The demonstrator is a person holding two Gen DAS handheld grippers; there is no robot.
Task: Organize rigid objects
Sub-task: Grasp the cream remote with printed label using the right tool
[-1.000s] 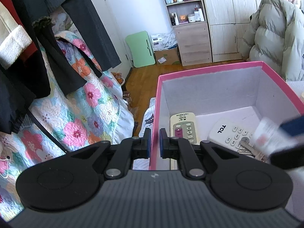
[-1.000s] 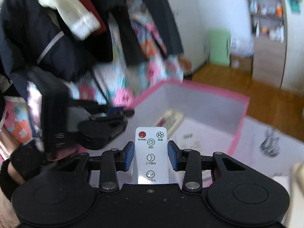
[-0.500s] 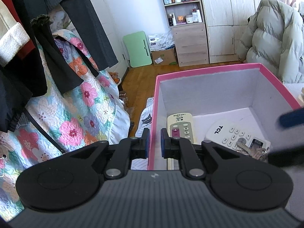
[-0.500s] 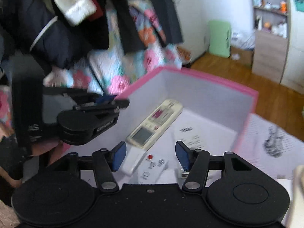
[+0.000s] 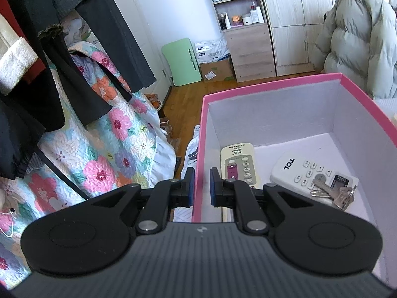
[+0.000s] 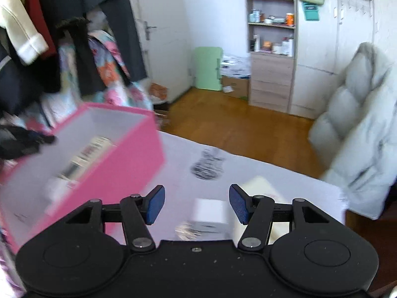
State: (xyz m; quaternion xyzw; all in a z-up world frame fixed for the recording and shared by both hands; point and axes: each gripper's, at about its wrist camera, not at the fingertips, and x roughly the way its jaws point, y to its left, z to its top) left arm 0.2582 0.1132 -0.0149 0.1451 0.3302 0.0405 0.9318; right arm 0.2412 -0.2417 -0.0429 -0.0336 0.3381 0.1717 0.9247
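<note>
My left gripper (image 5: pixel 200 183) is shut on the left wall of the pink box (image 5: pixel 199 149). Inside the box lie a cream remote (image 5: pixel 239 165), a white TCL remote (image 5: pixel 297 171) and a bunch of keys (image 5: pixel 332 191). My right gripper (image 6: pixel 196 204) is open and empty, to the right of the pink box (image 6: pixel 129 171), over the white-covered table. A small white box (image 6: pixel 209 214) lies between its fingers, with a cream flat object (image 6: pixel 263 191) just behind. The right wrist view is motion-blurred.
Hanging dark clothes (image 5: pixel 62 57) and a floral quilt (image 5: pixel 109 144) are at the left. A grey puffer coat (image 6: pixel 357 134) hangs at the right past the table edge. A shelf cabinet (image 5: pixel 245 29) and wooden floor lie beyond.
My right gripper let go of the white fan remote into the box, opened wide and swung right, out of the box, over the table. My left gripper kept its hold on the box wall.
</note>
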